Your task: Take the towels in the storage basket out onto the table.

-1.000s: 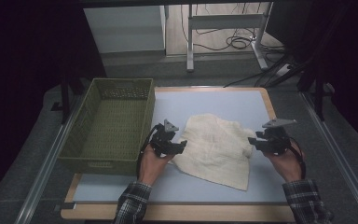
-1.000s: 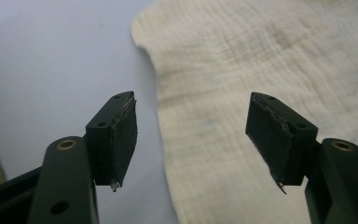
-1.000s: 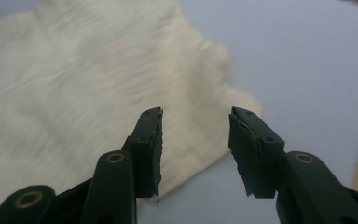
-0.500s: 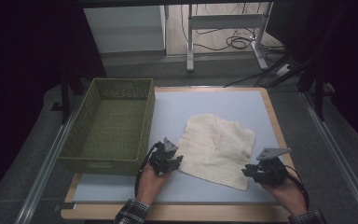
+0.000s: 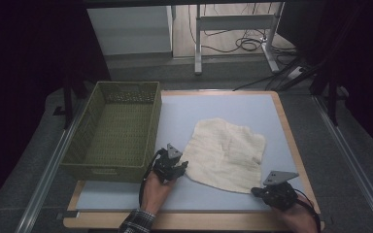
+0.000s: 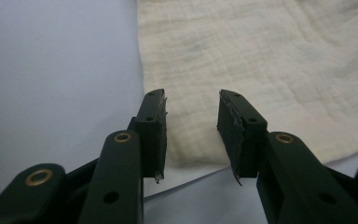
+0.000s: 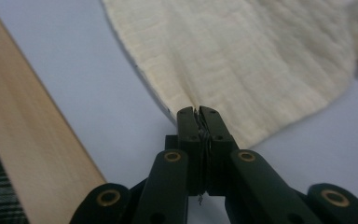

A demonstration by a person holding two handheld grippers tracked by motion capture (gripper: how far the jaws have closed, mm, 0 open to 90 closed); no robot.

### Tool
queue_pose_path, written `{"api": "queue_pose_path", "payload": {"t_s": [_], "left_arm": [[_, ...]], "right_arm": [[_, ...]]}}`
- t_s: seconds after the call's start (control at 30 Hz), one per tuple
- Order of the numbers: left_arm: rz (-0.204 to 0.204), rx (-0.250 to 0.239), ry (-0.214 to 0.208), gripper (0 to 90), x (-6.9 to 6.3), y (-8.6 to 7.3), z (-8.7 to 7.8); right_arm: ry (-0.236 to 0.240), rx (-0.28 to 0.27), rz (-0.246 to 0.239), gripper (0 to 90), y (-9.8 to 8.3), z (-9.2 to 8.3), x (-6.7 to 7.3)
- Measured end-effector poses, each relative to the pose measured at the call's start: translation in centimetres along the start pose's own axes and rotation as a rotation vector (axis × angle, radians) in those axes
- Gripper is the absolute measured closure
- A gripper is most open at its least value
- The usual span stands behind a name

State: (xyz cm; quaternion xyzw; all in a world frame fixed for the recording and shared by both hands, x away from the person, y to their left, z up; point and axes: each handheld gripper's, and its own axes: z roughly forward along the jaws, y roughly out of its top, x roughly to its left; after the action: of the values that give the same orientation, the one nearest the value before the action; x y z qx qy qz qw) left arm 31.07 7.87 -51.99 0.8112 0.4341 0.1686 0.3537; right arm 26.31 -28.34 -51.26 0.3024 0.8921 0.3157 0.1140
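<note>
High view: a cream cloth [image 5: 226, 155] is seen lying mostly flat on the pale blue mat [image 5: 213, 109] of the bench [image 5: 285, 131], right of a green woven basket [image 5: 114, 131] that stands at the mat's left edge. The left tool [image 5: 178, 167] is held at the cloth's near left corner, just in front of the basket's near right corner, and the right tool [image 5: 258, 191] is placed at the cloth's near right corner, close to the bench's wooden front rim. A hand is seen behind each tool, with a checked sleeve [image 5: 136, 224] at the left wrist.

Left gripper view: the left tool [image 6: 192, 122] is shown with its jaws apart, one on either side of the cloth's [image 6: 270, 70] corner. The cloth's edge lies between the pads, but they are not pressed on it, and bare mat is seen below them.

Right gripper view: the right tool [image 7: 198, 116] has just been closing, and its jaws are now pressed together on the cloth's [image 7: 242, 60] edge, where the fabric is gathered into a small pucker at the tips. The wooden rim of the bench [image 7: 28, 140] runs along the left of that view.
</note>
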Motion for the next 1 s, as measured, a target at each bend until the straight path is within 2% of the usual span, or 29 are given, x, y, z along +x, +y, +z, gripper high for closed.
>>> {"api": "queue_pose_path", "payload": {"t_s": [0.1,0.23,0.3,0.37,0.4,0.43,0.47,0.53,0.6,0.67,0.7,0.73,0.8,1.0], "left_arm": [[-0.002,-0.005,-0.017,62.4,-0.3,-0.2,-0.5],[-0.008,0.003,-0.058,61.0,-0.9,-0.9,-0.8],[-0.016,0.026,-0.082,60.9,-1.1,-1.2,-0.4],[0.0,0.054,-0.076,64.2,-1.4,-1.6,0.4],[0.006,0.043,-0.082,67.5,-1.4,-1.6,0.3],[0.011,0.043,-0.094,80.7,-1.3,-1.6,0.2],[0.018,0.034,-0.095,84.8,-1.4,-1.4,0.0],[0.034,0.004,-0.107,86.9,-1.5,-0.8,-1.3],[0.053,-0.05,-0.089,86.8,-1.4,0.2,-3.2],[0.055,-0.086,-0.075,82.7,-1.2,1.2,-4.9],[0.042,-0.071,-0.065,66.8,-1.0,1.9,-5.4],[0.04,-0.059,-0.065,54.7,-1.0,2.2,-5.6],[0.055,-0.043,-0.054,54.1,-0.9,2.1,-5.6],[0.037,0.019,-0.079,53.8,-1.0,-0.1,-3.9]], "right_arm": [[-0.035,0.011,0.016,88.2,-0.3,-0.6,-0.7],[-0.039,0.009,0.043,87.7,-1.0,-1.1,-1.5],[-0.034,0.005,0.047,87.5,-1.1,-1.1,-1.6],[-0.036,0.005,0.045,87.5,-1.1,-1.1,-1.5],[-0.039,0.004,0.042,87.5,-1.0,-1.0,-1.4],[-0.04,0.005,0.04,87.6,-1.0,-1.0,-1.4],[-0.037,0.006,0.041,87.6,-1.0,-1.1,-1.3],[-0.028,0.003,0.036,87.7,-0.8,-1.3,-1.2],[-0.03,-0.016,0.026,87.7,-0.5,-2.0,-1.0],[-0.032,-0.043,0.014,87.6,0.1,-3.0,-0.8],[-0.032,-0.055,0.005,87.0,0.4,-3.5,-0.7],[-0.029,-0.058,-0.011,83.9,0.8,-4.0,-0.5],[-0.035,-0.066,-0.02,79.1,1.1,-4.3,-0.4],[-0.036,-0.05,0.01,76.6,0.3,-4.2,-0.9]]}}
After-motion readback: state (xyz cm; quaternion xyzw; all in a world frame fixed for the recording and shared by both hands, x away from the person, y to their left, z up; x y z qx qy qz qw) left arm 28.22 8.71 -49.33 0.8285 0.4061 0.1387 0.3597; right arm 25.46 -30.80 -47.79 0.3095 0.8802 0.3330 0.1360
